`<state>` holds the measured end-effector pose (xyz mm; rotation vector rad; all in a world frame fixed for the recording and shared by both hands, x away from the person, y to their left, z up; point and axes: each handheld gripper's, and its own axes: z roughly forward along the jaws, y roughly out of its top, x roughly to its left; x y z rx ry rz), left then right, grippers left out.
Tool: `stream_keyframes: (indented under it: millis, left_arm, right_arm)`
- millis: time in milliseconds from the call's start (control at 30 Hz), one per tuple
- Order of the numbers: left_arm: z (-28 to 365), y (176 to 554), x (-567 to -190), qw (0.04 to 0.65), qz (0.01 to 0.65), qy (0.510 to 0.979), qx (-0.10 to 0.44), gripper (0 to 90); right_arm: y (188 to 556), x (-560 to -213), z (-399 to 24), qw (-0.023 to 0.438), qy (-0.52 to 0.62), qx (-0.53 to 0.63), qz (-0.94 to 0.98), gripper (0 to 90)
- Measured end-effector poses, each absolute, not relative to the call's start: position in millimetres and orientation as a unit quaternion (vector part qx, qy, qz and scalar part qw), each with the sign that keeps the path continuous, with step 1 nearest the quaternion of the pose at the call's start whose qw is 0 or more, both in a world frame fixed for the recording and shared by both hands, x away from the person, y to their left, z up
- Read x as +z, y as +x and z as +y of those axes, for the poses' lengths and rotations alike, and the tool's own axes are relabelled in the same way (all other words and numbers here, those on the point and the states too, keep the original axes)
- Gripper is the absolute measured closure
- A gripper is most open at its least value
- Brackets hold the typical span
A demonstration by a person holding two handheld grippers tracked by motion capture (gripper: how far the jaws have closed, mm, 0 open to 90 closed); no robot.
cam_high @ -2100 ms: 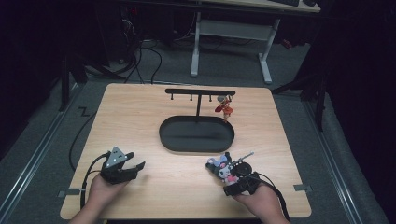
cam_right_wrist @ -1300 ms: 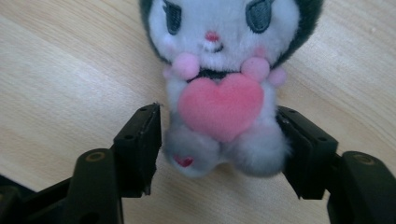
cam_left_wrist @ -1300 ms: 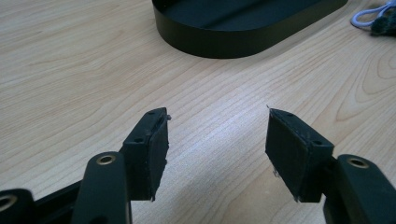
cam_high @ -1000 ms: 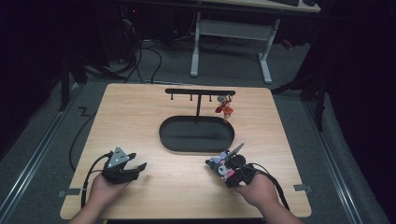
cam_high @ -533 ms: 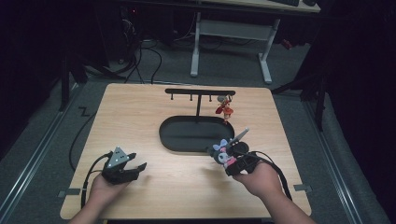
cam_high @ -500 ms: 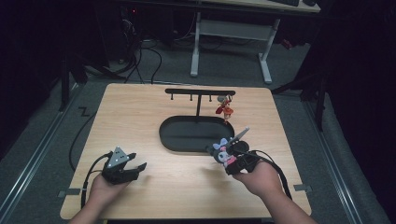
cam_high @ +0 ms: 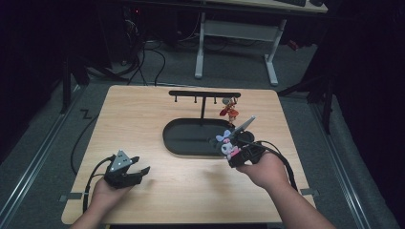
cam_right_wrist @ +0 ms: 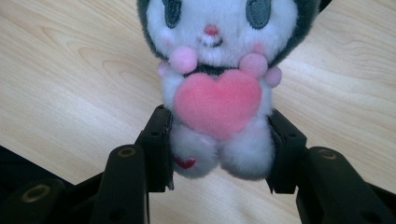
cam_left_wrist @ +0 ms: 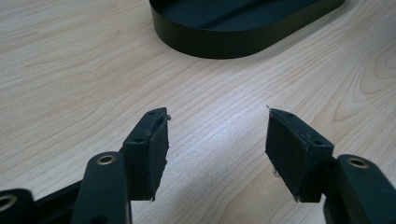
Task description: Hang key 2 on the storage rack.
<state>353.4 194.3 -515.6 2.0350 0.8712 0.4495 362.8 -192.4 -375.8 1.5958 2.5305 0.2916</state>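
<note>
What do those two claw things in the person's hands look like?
Both are black, each with two flat rectangular jaws lined with dark pads and dotted with small screw holes. The left gripper carries a grey three-cornered plate on top and trails a black cable. The right gripper trails a black cable too. Both forearms are bare, no sleeves.

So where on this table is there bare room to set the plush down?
Bare wood: the left strip between table edge and tray, and the front middle between left tool and right tool holding the plush. Crowded: around the rack and its red charm.
</note>
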Motion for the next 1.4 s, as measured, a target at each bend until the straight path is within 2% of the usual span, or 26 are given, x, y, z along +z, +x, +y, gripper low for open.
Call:
stream_keyframes:
  millis: [1400]
  left_arm:
    - [193, 355, -516, 0.426, 0.345, 0.818, 0.177, 39.4]
  right_arm:
    - [425, -320, -180, 0.095, 0.544, 0.128, 0.824, 52.4]
